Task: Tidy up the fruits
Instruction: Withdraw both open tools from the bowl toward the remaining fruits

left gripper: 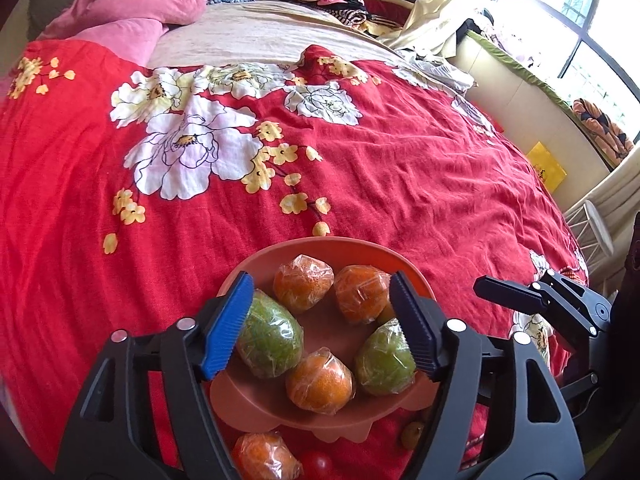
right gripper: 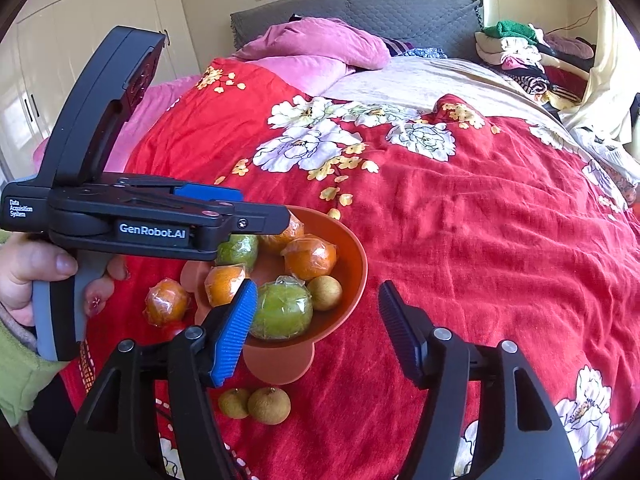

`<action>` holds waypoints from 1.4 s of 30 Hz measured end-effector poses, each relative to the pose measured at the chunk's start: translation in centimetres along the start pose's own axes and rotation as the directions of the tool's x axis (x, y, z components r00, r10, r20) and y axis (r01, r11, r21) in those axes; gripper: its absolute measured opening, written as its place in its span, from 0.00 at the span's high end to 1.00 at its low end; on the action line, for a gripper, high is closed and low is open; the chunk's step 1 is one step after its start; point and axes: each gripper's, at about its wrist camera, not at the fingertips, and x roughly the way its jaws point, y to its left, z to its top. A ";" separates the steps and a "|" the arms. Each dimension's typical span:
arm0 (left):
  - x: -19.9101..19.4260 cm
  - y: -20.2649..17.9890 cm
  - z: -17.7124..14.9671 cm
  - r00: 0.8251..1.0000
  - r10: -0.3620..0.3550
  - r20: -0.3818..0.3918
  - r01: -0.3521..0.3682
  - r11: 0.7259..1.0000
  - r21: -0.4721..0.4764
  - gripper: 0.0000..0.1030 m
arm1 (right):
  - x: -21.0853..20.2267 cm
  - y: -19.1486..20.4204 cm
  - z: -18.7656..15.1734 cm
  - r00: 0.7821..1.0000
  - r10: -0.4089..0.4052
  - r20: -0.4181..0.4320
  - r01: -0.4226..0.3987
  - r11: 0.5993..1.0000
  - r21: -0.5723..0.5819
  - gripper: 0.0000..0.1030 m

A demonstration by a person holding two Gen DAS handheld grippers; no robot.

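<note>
In the left wrist view, an orange bowl [left gripper: 320, 248] is sitting on the red flowered bedspread [left gripper: 400, 184] and holding wrapped fruits: three oranges [left gripper: 303, 288] and two green citrus [left gripper: 269, 336], all in plastic film. The left gripper [left gripper: 320, 332] is tilting down over the bowl with its jaws standing apart, gripping nothing; the green citrus nearest it is lying just beside the left blue pad, a second green one beside the other pad. Outside the bowl, nearer the camera, another wrapped orange [left gripper: 262, 456] and a small red fruit [left gripper: 318, 462] are resting on the bedspread. In the right wrist view, the same bowl [right gripper: 356, 276] is showing oranges, green citrus [right gripper: 282, 312] and one brown longan [right gripper: 325, 293] inside. The right gripper [right gripper: 316, 332] is hanging released, spread wide, at the bowl's near rim, with nothing between its pads. Two longans [right gripper: 269, 405] are lying below the bowl's foot. A hand [right gripper: 28, 276] in a green sleeve is gripping the left tool's handle, left of the bowl.
</note>
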 end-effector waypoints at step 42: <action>-7.0 -0.6 -2.2 0.993 0.054 0.104 -0.052 0.998 -0.020 0.10 | -3.7 1.9 -0.3 0.999 -0.025 0.036 0.026 0.999 -0.026 0.21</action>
